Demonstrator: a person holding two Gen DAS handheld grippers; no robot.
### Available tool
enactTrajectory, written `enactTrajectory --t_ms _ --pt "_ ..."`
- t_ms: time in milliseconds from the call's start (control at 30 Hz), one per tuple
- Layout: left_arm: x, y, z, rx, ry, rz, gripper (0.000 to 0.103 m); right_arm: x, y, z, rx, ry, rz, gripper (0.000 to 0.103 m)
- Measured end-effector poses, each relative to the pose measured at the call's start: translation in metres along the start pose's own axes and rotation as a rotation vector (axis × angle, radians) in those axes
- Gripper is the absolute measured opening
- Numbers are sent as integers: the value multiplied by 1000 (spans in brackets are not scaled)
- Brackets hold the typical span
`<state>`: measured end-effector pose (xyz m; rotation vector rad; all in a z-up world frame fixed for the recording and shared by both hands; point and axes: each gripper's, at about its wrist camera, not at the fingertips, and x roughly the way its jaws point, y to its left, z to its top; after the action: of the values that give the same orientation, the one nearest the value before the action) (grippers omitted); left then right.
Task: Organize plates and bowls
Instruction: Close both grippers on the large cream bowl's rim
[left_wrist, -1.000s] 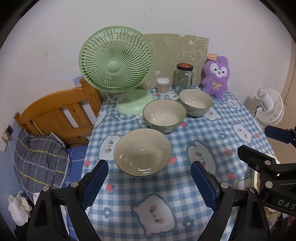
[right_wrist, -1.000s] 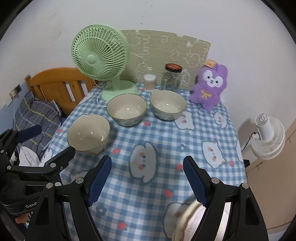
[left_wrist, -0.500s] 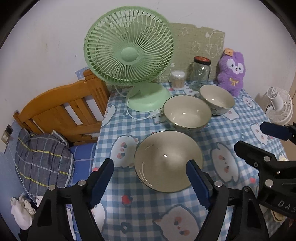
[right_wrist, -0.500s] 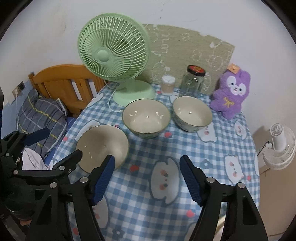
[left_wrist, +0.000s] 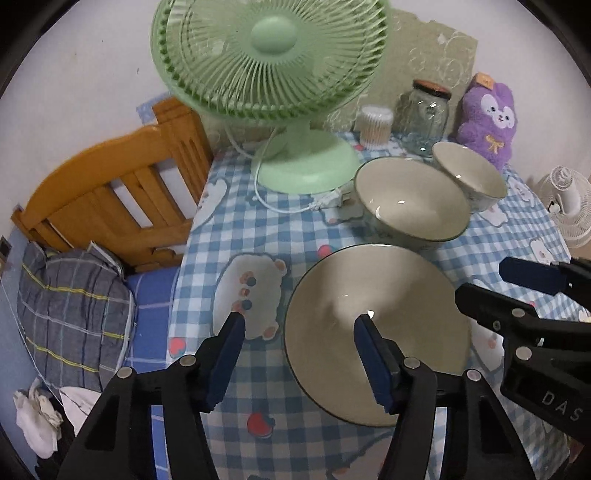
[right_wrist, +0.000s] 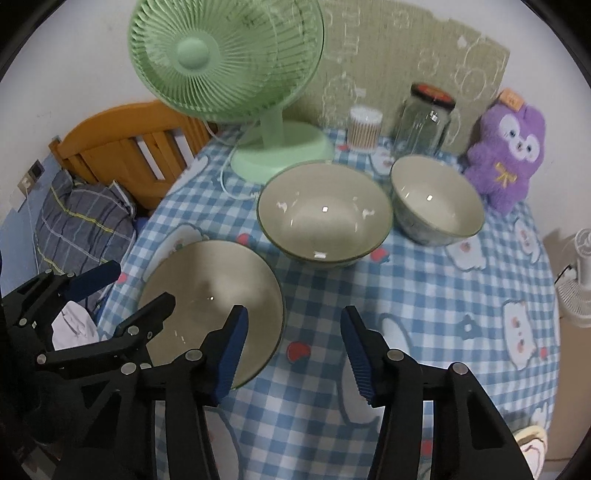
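Left wrist: left gripper (left_wrist: 298, 320) agape astride glossy round bowl (left_wrist: 376, 325) rim; right gripper (right_wrist: 293, 314) agape, empty.

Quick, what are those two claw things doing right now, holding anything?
Left gripper: open, holding nothing, straddling the rim of the nearest bowl.
Right gripper: open, empty, beside that bowl.

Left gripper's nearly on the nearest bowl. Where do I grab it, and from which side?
Pinch the nearest bowl by its thin rim on the near-left edge, one left gripper finger inside, one outside. It sits upright and open; the right gripper crowds its right side.
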<state>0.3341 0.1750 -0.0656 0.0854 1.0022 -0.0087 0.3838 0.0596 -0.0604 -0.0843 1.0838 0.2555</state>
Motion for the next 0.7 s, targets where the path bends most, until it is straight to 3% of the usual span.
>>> enactTrajectory --t_ms 233,600,700 --pt "18 9 3 -49 12 7 52 18 3 2 1 27 -11 47" --pt "37 4 4 -35 72 -39 20 36 8 1 -35 61 1 15" --pt "39 0 3 -16 79 -22 18 36 12 0 -48 60 -1 12"
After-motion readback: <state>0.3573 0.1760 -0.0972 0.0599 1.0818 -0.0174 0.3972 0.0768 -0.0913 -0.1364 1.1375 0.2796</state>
